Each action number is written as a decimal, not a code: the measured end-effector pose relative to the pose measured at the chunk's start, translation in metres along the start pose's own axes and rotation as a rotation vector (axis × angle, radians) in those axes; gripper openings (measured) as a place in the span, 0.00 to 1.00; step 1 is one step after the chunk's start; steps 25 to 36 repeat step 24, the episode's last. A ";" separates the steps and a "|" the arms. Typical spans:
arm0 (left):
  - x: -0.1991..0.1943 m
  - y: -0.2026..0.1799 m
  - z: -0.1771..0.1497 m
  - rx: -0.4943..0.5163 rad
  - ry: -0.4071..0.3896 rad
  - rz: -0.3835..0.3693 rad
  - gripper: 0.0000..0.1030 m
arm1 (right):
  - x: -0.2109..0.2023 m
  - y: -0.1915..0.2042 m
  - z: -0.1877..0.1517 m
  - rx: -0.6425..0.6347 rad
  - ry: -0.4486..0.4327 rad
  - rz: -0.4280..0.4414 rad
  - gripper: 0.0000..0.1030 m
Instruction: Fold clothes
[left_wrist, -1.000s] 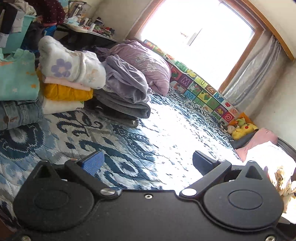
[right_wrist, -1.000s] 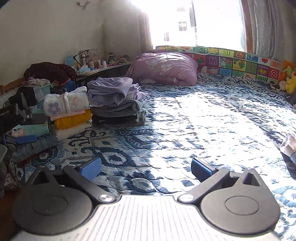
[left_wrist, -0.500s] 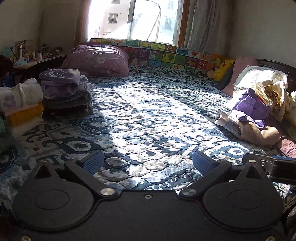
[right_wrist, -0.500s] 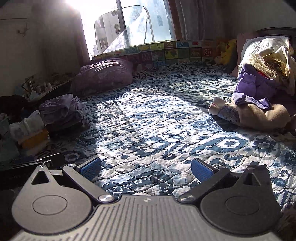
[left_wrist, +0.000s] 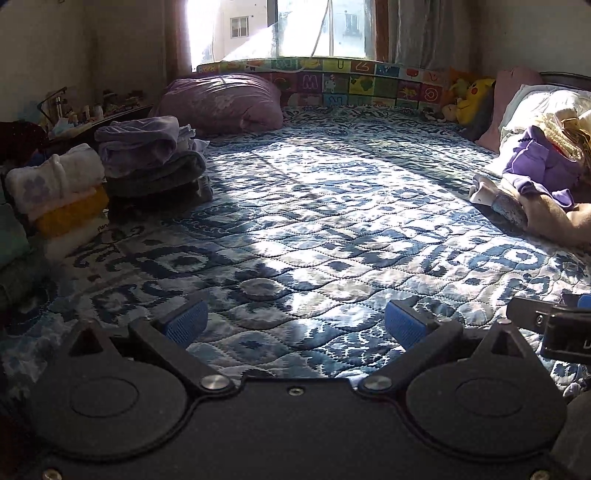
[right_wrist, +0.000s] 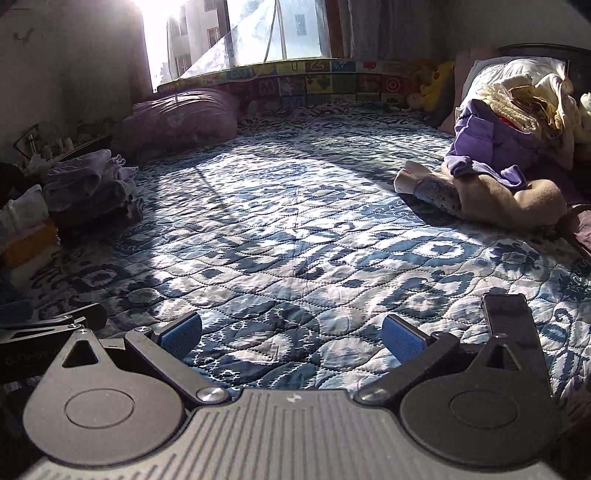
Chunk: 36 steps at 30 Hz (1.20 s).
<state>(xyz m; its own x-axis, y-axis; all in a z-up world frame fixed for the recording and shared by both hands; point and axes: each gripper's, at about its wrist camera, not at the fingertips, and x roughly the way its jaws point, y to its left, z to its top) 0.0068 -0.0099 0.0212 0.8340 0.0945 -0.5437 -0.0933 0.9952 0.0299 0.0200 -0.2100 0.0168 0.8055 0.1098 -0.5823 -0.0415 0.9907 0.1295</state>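
You can count two stacks of folded clothes (left_wrist: 110, 177) on the left, one heap of unfolded clothes (right_wrist: 509, 155) on the right, one purple pillow (left_wrist: 221, 103), one yellow toy (left_wrist: 474, 98), one quilt (left_wrist: 332, 221), one window (left_wrist: 295, 29) and one phone (right_wrist: 511, 328).

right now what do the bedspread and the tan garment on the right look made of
Bedspread: quilted woven cloth, probably cotton, matte; stitched curved lines puff the blue-and-white print into pads.
Tan garment: soft fleece or brushed knit, going by its fuzzy, dull surface and thick rounded folds.
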 end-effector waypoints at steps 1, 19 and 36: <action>0.006 0.002 -0.005 0.000 0.004 -0.005 1.00 | 0.006 0.001 -0.004 0.008 0.005 -0.006 1.00; 0.044 0.002 -0.023 0.039 0.080 -0.022 1.00 | 0.038 0.007 -0.022 0.003 0.055 -0.009 1.00; 0.036 0.002 -0.024 0.037 0.055 -0.024 1.00 | 0.030 0.009 -0.021 -0.006 0.043 -0.010 1.00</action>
